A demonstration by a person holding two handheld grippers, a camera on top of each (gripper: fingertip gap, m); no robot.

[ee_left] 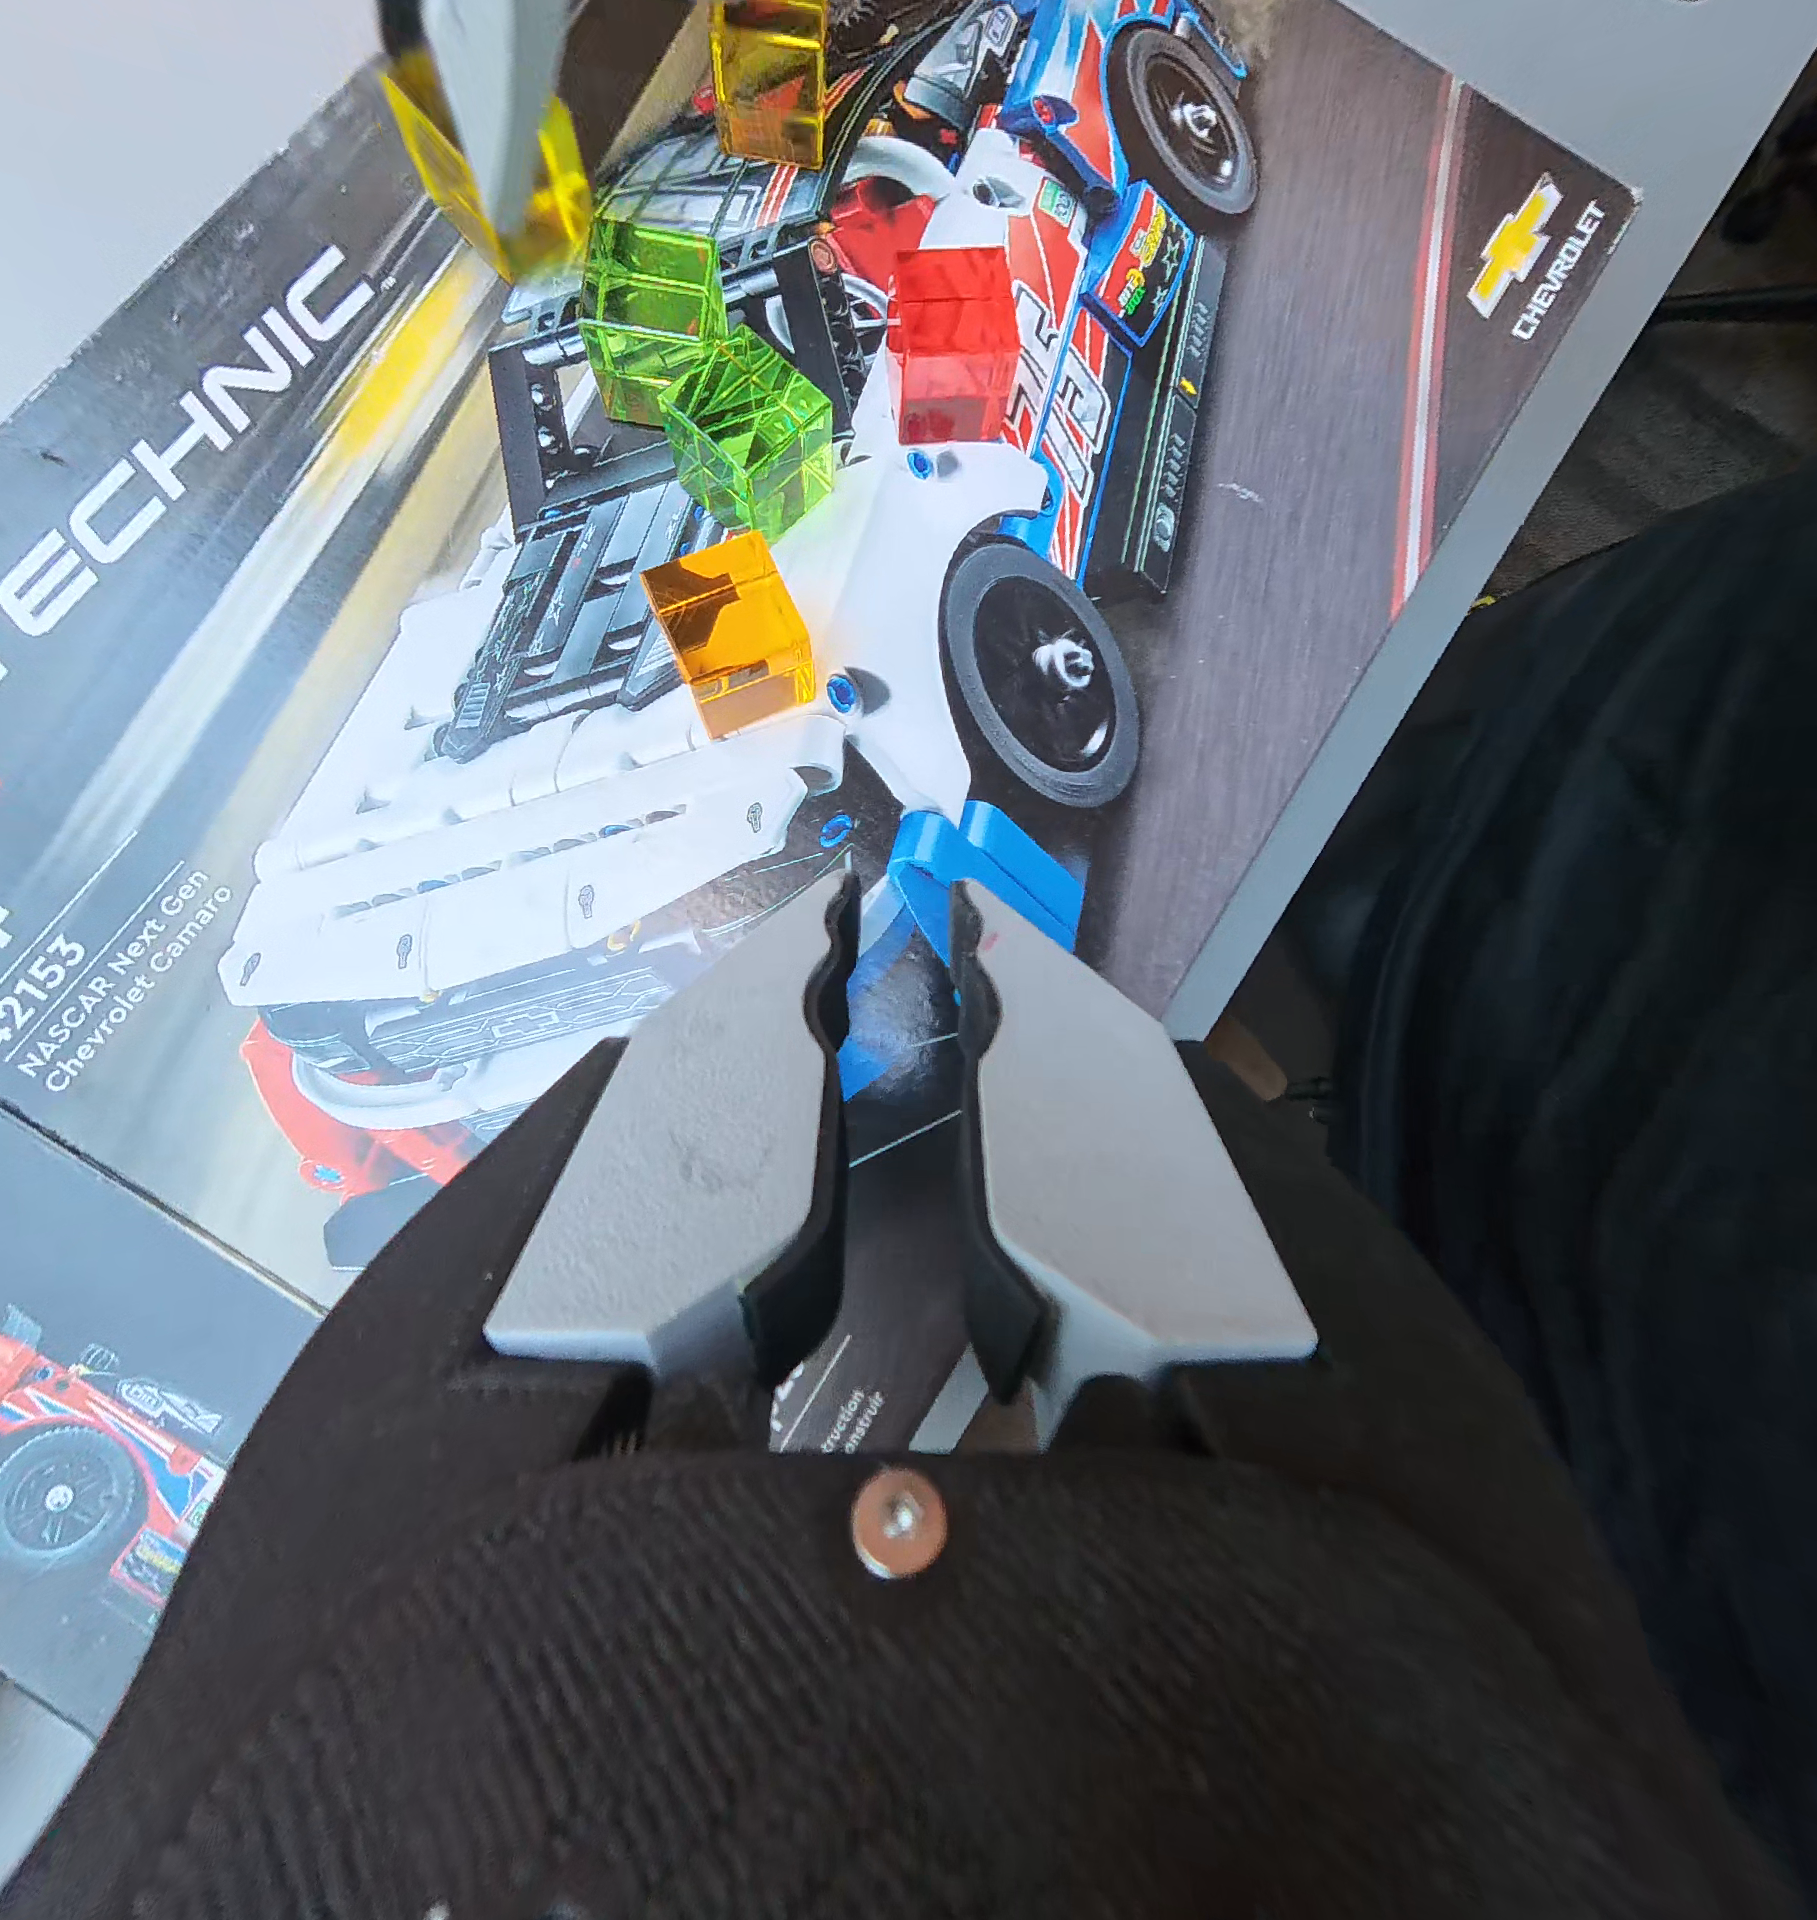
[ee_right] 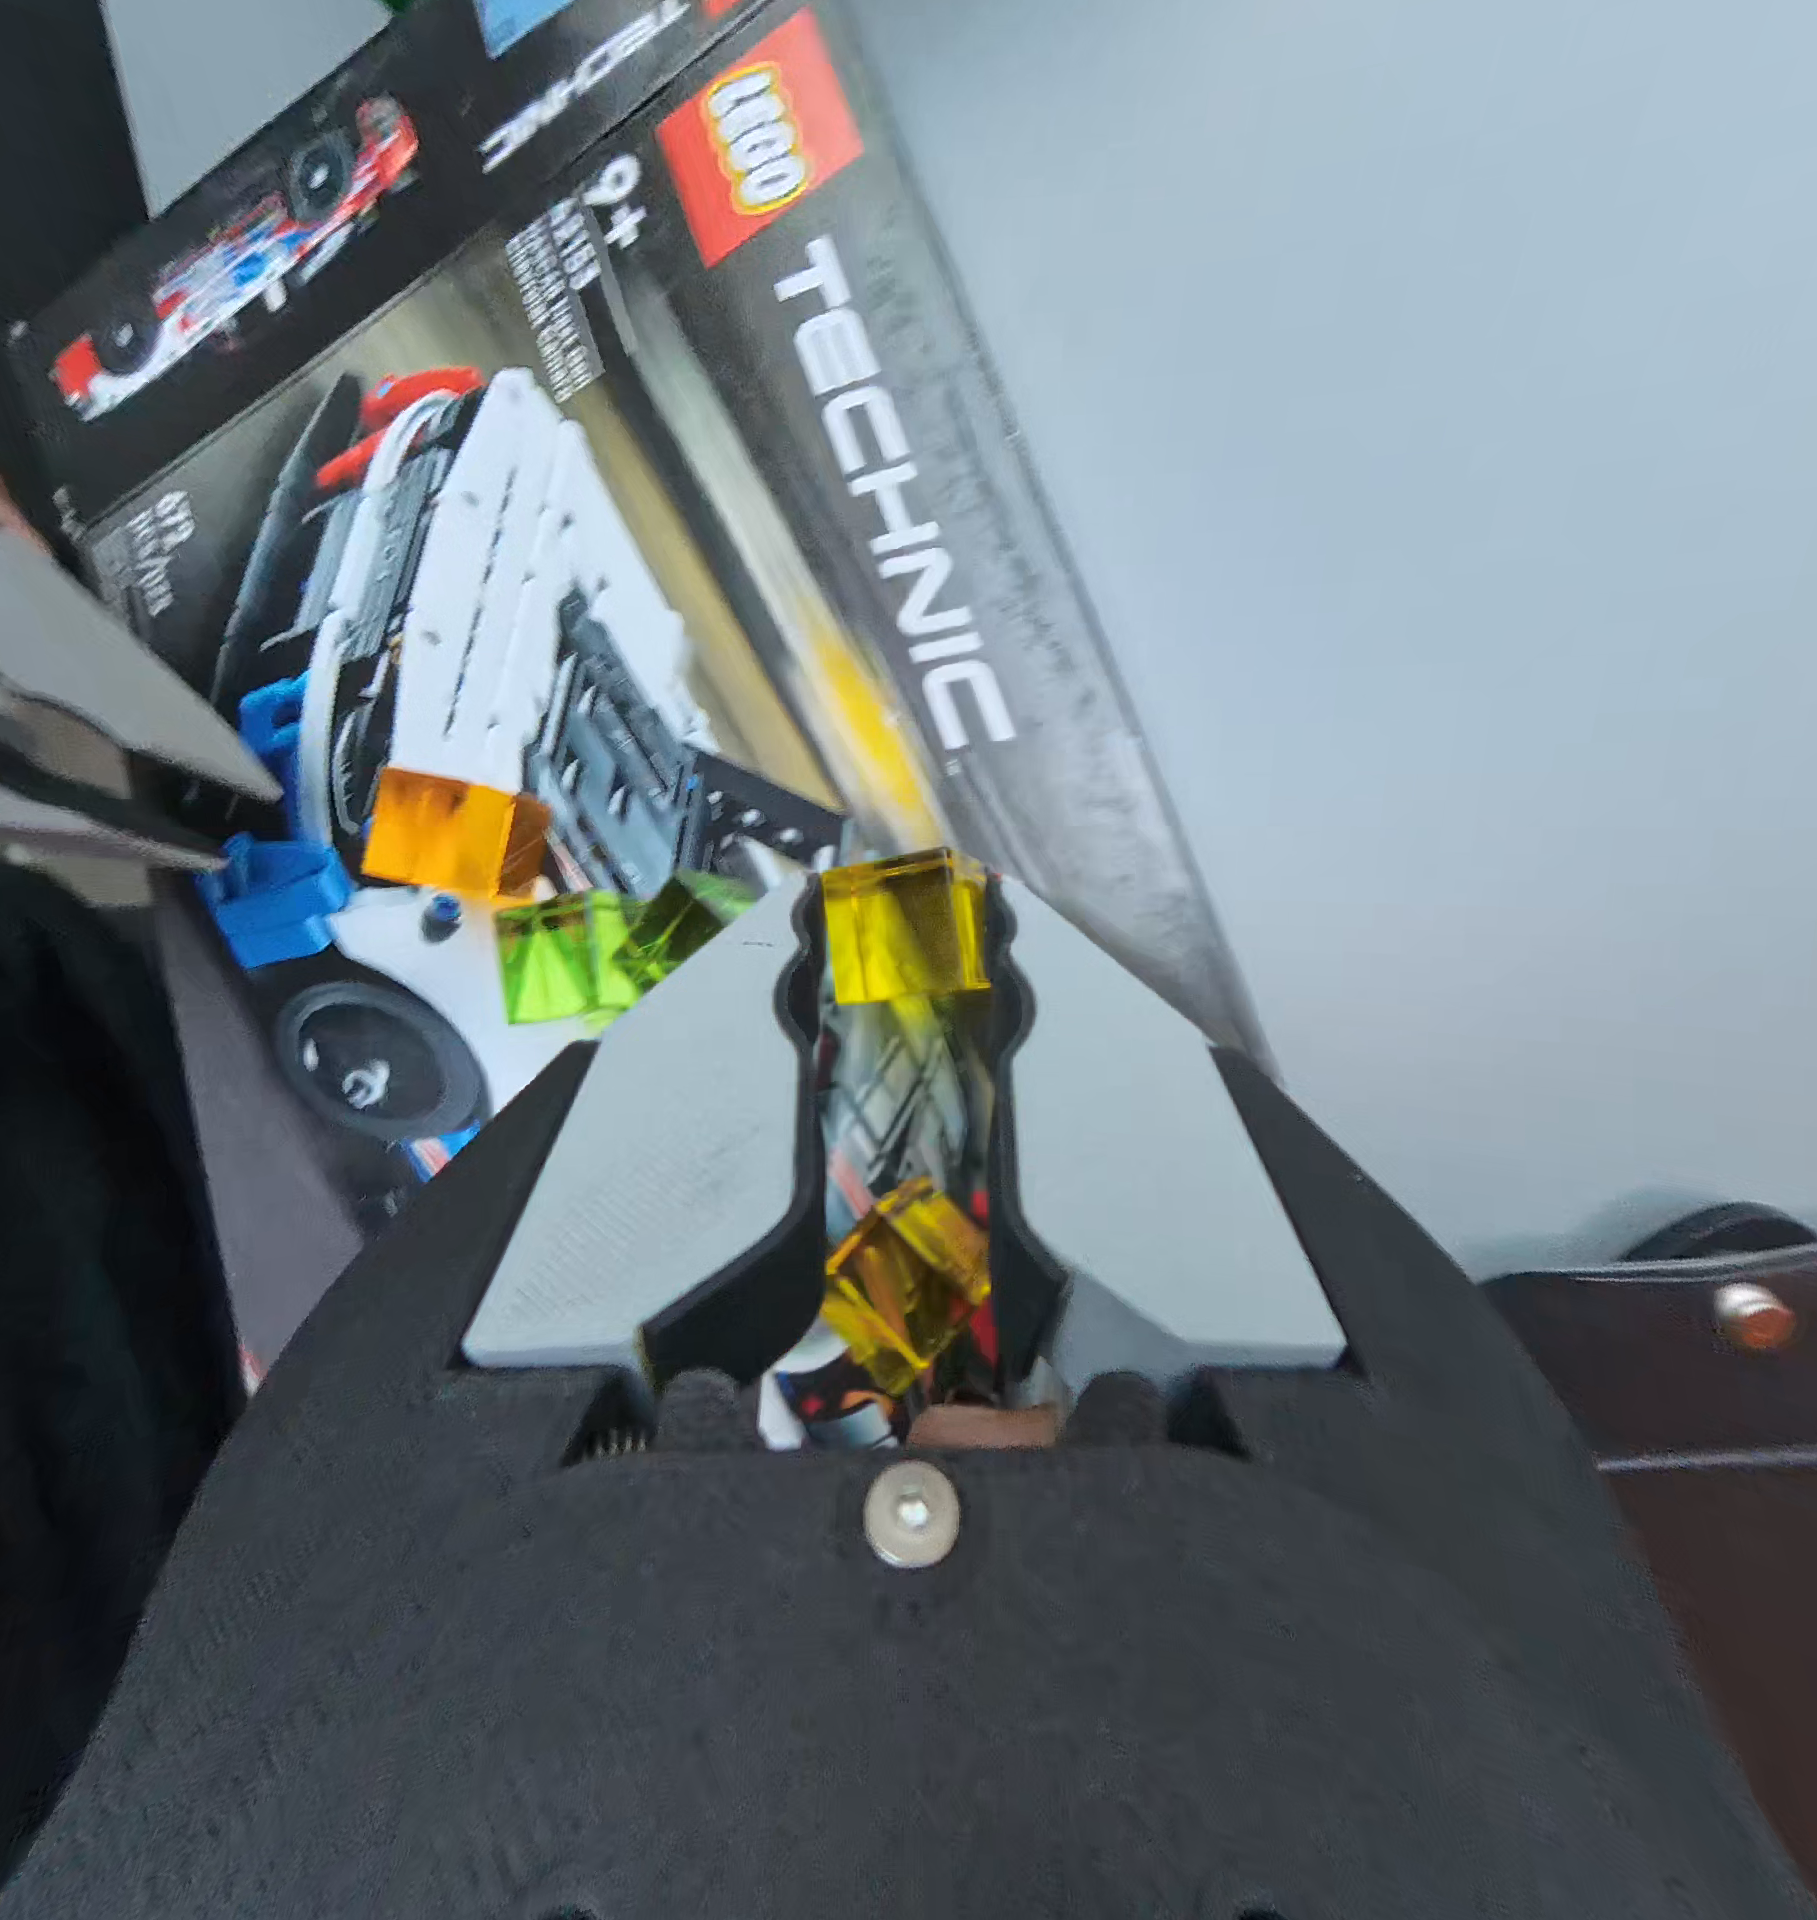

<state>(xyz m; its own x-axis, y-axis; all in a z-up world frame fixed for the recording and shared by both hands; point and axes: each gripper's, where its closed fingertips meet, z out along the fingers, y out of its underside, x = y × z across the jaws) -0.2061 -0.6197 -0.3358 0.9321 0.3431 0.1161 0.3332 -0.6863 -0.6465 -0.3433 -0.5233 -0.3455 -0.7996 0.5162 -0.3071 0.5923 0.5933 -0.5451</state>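
Several clear coloured cubes lie on a flat toy car box [ee_left: 1299, 416]. My right gripper [ee_right: 904, 904] is shut on a yellow cube [ee_right: 904, 935] and holds it above the box. It also shows in the left wrist view [ee_left: 499, 114], top left. Below it lie two green cubes [ee_left: 655, 312] [ee_left: 753, 436], a red cube [ee_left: 954, 348], an orange cube [ee_left: 727, 634] and an amber cube [ee_left: 769, 83]. My left gripper [ee_left: 909, 904] is empty, its jaws a narrow gap apart, above the box's near edge and short of the orange cube.
The box rests on a grey table [ee_right: 1506, 520]. A second toy box [ee_left: 52, 1403] lies beside it at the left. Dark clothing [ee_left: 1610, 1039] is off the table's right edge. A brown bag [ee_right: 1714, 1403] sits at the far right. The grippers' ends are close to 15 centimeters from one another.
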